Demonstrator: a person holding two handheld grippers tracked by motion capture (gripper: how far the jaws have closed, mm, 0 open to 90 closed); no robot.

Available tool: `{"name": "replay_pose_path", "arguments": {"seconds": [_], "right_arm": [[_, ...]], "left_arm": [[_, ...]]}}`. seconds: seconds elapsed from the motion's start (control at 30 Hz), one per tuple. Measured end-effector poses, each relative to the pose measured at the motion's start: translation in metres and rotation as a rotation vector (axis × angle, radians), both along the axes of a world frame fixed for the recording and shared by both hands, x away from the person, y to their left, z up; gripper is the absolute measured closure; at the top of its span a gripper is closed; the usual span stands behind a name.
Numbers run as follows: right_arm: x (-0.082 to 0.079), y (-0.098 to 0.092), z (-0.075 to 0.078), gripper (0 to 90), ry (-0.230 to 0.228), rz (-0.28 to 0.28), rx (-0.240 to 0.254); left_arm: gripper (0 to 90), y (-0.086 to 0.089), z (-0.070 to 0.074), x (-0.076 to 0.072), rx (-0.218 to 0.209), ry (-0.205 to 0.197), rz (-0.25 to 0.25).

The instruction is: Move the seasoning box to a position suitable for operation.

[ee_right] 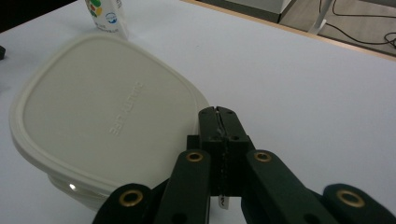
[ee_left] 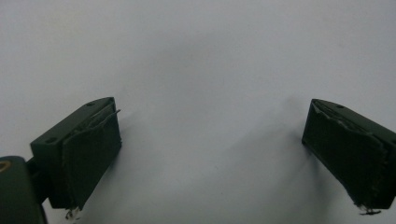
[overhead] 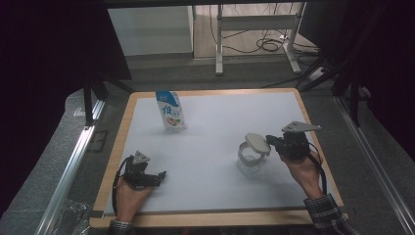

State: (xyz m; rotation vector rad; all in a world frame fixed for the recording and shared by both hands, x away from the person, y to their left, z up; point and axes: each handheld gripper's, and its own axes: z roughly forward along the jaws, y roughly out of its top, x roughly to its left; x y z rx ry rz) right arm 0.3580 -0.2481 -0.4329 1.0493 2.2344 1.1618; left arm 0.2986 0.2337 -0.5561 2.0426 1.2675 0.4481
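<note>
White matting (overhead: 210, 147) covers our worktable. We hold the right gripper (ee_right: 218, 114) with jaws pinched together on the rim of the cream lid (ee_right: 102, 112), tilted over the clear container (overhead: 248, 160). That lid looks light, stiff, slippery; grip its edge. Left gripper (ee_left: 210, 140) rests spread, empty.

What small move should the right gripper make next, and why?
Probably lift the lid slowly off the clear container: the right gripper looks shut on the lid's edge, the lid sits tilted in the high view, and the left gripper rests open, apart.
</note>
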Motion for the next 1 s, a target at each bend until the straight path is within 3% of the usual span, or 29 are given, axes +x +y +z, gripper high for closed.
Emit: {"name": "replay_pose_path", "arguments": {"seconds": [0.4,0.8,1.0], "right_arm": [[0.002,-0.005,-0.007,89.9,0.009,-0.008,0.025],[0.003,-0.013,-0.017,89.8,0.018,-0.005,0.087],[0.002,-0.015,-0.021,89.8,0.009,-0.014,0.081]], "left_arm": [[4.1,0.0,0.0,0.0,0.0,0.0,0.0],[4.1,0.0,0.0,0.0,0.004,0.001,-0.003],[4.1,0.0,0.0,0.0,0.004,0.002,-0.003]]}}
